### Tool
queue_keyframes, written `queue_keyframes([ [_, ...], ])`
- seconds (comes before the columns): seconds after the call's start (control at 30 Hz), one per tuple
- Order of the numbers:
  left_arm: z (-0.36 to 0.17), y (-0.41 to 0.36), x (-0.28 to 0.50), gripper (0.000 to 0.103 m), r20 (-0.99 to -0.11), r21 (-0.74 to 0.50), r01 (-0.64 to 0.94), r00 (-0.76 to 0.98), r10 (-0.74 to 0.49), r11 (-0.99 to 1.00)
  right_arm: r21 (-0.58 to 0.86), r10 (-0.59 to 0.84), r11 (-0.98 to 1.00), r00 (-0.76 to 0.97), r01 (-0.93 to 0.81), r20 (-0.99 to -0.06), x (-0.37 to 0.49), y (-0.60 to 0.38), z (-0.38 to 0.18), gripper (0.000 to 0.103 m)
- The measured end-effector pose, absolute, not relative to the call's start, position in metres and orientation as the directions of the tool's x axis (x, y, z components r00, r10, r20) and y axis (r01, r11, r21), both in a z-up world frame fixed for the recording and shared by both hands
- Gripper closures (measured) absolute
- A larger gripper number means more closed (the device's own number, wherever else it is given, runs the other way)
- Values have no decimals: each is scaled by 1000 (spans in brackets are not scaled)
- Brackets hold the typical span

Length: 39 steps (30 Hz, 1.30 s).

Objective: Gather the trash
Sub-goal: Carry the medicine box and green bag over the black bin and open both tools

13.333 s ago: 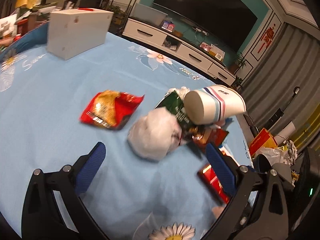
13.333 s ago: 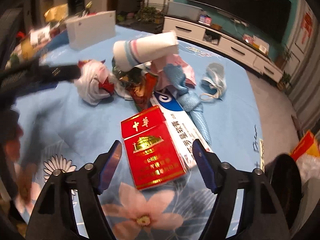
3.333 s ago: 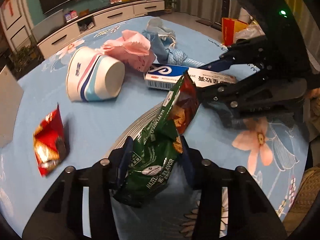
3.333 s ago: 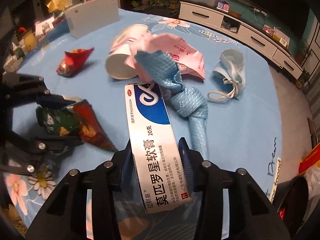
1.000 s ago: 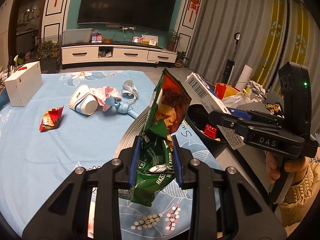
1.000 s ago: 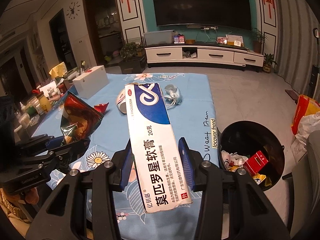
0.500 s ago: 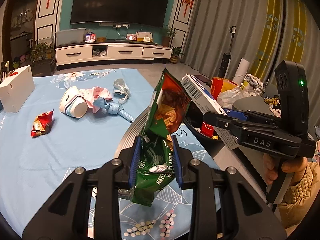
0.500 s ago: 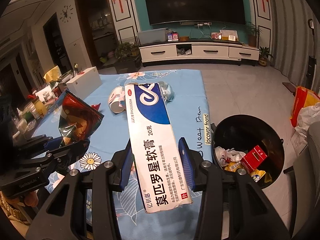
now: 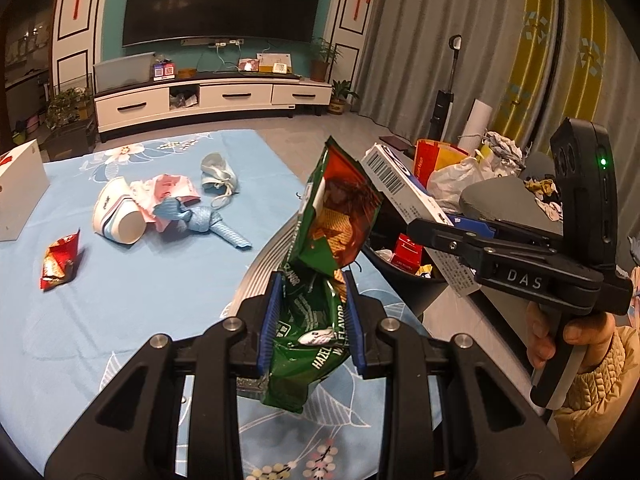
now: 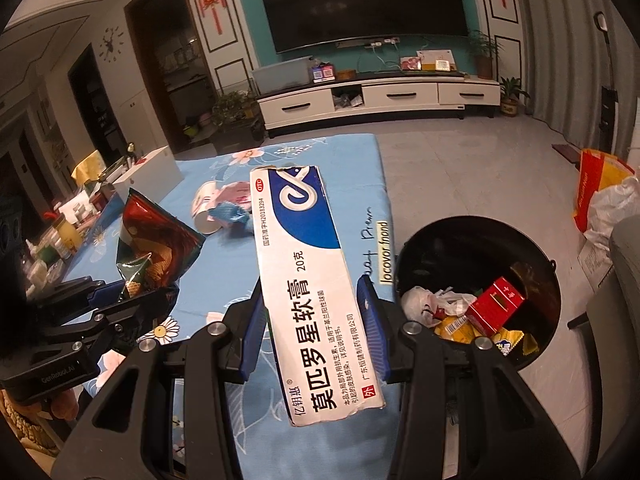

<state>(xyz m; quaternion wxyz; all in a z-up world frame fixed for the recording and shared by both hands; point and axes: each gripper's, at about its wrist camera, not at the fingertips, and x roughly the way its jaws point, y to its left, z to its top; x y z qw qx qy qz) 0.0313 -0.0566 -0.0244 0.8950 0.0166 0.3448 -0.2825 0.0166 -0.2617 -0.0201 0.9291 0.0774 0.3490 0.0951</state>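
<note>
My left gripper (image 9: 312, 322) is shut on a green snack wrapper (image 9: 324, 264), held up over the table's right edge. My right gripper (image 10: 312, 332) is shut on a long white-and-blue ointment box (image 10: 308, 276), raised beside the black trash bin (image 10: 416, 240). In the left wrist view the right gripper (image 9: 456, 226) holds that box (image 9: 400, 188) above the bin (image 9: 396, 276). In the right wrist view the left gripper (image 10: 132, 296) with the wrapper (image 10: 156, 244) is at left. The bin holds a red packet (image 10: 496, 306) and crumpled wrappers.
On the blue flowered tablecloth (image 9: 120, 292) lie a paper cup (image 9: 116, 212), pink wrapper (image 9: 168, 188), blue cloth (image 9: 204, 220), face mask (image 9: 218, 176) and red wrapper (image 9: 58, 260). A white box (image 9: 18, 192) stands far left. Bags (image 10: 604, 196) sit on the floor past the bin.
Both grippers have moved with their loads towards the bin, which looks larger and closer in the right wrist view. The grips on the wrapper and the box are unchanged.
</note>
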Motion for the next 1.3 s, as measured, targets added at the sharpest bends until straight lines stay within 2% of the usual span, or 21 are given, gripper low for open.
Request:
queue_keyframes([
  [0.4, -38, -100, 51, 72, -656, -178, 584, 529, -538, 792, 277, 172, 961, 744, 18, -645, 17, -316, -39, 59],
  [0.9, -62, -173, 99, 72, -693, -274, 641, 385, -609, 717, 375, 107, 900, 720, 222, -685, 26, -383, -76, 58],
  [1.1, -65, -220, 124, 71, -689, -314, 656, 340, -640, 686, 371, 48, 878, 715, 303, -697, 39, -408, -84, 58],
  [1.3, -84, -256, 144, 70, -717, -312, 647, 320, -619, 696, 368, 29, 864, 696, 343, -718, 59, -426, -99, 58],
])
